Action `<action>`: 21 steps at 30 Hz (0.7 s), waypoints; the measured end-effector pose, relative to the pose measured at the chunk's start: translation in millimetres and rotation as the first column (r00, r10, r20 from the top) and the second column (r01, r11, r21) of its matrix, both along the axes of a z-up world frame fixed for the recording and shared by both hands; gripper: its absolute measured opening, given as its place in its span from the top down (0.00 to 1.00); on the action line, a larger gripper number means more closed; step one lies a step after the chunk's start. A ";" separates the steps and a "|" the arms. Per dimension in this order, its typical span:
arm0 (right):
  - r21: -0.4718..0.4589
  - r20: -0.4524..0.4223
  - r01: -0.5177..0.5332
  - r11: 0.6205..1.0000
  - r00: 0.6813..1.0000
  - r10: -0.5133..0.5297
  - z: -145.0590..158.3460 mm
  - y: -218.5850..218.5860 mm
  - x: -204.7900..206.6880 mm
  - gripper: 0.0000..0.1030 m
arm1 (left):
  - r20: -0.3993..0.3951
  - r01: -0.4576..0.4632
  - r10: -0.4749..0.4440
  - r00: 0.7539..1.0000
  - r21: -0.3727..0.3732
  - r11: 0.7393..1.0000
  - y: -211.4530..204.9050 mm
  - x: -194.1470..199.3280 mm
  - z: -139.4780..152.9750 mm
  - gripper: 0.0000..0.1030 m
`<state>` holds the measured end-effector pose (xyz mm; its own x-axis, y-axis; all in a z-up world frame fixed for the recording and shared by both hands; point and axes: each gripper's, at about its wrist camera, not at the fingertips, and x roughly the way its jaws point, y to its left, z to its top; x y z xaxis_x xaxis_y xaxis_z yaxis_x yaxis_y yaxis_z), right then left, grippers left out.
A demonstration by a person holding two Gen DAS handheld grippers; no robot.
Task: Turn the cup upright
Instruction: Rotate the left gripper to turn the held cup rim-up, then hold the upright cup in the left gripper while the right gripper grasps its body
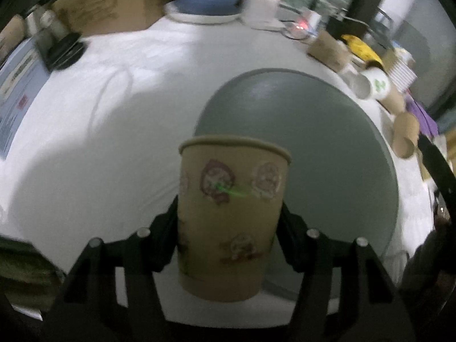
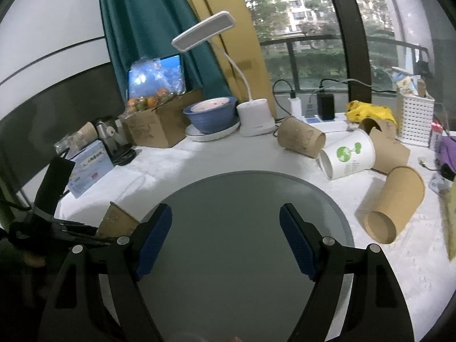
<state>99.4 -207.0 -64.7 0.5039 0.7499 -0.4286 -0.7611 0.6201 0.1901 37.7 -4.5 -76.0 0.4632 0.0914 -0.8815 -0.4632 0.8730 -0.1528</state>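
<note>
My left gripper (image 1: 229, 219) is shut on a tan paper cup (image 1: 230, 222) with cartoon prints. The cup stands rim up between the fingers, at the left edge of the round grey mat (image 1: 327, 148); whether its base touches the table is unclear. In the right wrist view the same cup (image 2: 115, 222) shows tilted at the left, held by the left gripper. My right gripper (image 2: 225, 239) is open and empty, its blue pads (image 2: 296, 242) over the grey mat (image 2: 242, 199).
Several other paper cups lie on their sides at the right: a brown cup (image 2: 392, 205), a white cup with a green logo (image 2: 347, 154), another brown cup (image 2: 300, 136). A blue bowl (image 2: 211, 115), white lamp base (image 2: 255, 116), cardboard box (image 2: 159, 125) and white basket (image 2: 414, 119) line the back.
</note>
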 end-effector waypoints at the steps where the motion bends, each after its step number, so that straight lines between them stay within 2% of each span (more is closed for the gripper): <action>1: -0.003 0.002 0.014 1.000 1.000 -0.014 1.1 -1.3 -1.0 0.22 | 0.012 0.032 -0.032 0.999 0.013 0.999 -2.7 2.2 2.8 0.41; 4: -0.011 0.009 0.068 0.998 0.998 -0.068 3.5 -9.4 -4.0 0.22 | 0.073 0.146 -0.149 0.986 0.043 0.988 -14.6 16.1 15.8 0.41; 10: -0.031 0.027 0.206 0.978 0.978 -0.205 10.0 -30.0 -10.6 0.22 | 0.196 0.337 -0.343 0.919 0.064 0.939 -37.5 43.9 35.7 0.41; 13: -0.033 0.028 0.279 0.960 0.960 -0.279 15.6 -41.6 -13.8 0.22 | 0.266 0.435 -0.437 0.860 0.069 0.898 -48.8 51.8 41.9 0.41; 15: -0.030 0.026 0.324 0.946 0.946 -0.323 18.6 -50.3 -16.1 0.22 | 0.326 0.493 -0.492 0.807 0.085 0.866 -56.0 52.3 46.1 0.41; 16: -0.032 0.027 0.341 0.940 0.940 -0.340 19.7 -53.5 -17.3 0.22 | 0.346 0.508 -0.507 0.790 0.094 0.856 -60.0 57.7 47.9 0.41; 19: -0.008 0.008 0.361 0.933 0.933 -0.360 22.3 -61.4 -19.2 0.22 | 0.436 0.554 -0.549 0.714 0.128 0.822 -65.3 56.8 48.3 0.41; 21: 0.011 -0.015 0.372 0.928 0.928 -0.372 23.6 -63.8 -20.6 0.22 | 0.471 0.569 -0.557 0.684 0.133 0.812 -67.2 60.8 45.4 0.41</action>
